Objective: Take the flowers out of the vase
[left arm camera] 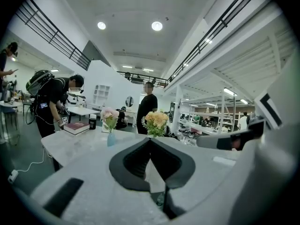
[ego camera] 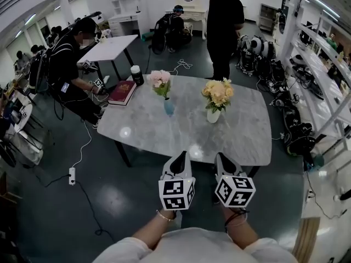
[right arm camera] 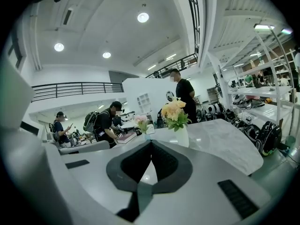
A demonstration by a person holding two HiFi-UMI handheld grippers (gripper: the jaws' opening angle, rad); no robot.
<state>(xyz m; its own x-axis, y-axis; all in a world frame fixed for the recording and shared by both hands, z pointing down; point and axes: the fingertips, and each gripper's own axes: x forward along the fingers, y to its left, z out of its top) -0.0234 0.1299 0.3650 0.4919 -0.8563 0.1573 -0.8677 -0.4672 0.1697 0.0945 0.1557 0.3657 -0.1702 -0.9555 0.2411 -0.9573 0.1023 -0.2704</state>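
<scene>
On table (ego camera: 247, 136): two vases, both upright with their flowers in them, apart from each other on the grey marble top.
Yellow flowers (ego camera: 218, 92): sit in white vase (ego camera: 213, 115), mid-table, right of centre in the head view.
Pink flowers (ego camera: 160, 80): sit in blue vase (ego camera: 169, 107), left of the white one and slightly further back.
Left gripper (ego camera: 179, 159): fingers fully together, nothing between them. The tip is at the table's near edge, well short of both vases. Its own view shows the dark pads meeting on one line, with the yellow bunch just right of it.
Right gripper (ego camera: 223, 159): fingers pressed together, empty. It is beside the left one at the near edge. Its own view has the white vase just right of the pad line and the pink bunch smaller behind.
Marker cubes: one on each gripper, close to the person's wrists at the bottom of the head view.
Other table items: red book (ego camera: 122, 92) at the far-left corner, dark cup with white lid (ego camera: 136, 74) just behind it.
People: one in black with a backpack (ego camera: 71, 64) is bent over at the book corner. Another in black (ego camera: 225, 21) stands beyond the far edge.
Floor: power strip (ego camera: 72, 176) with a white cable, left of the table.
Right side: white shelving with bags and gear along the wall.
</scene>
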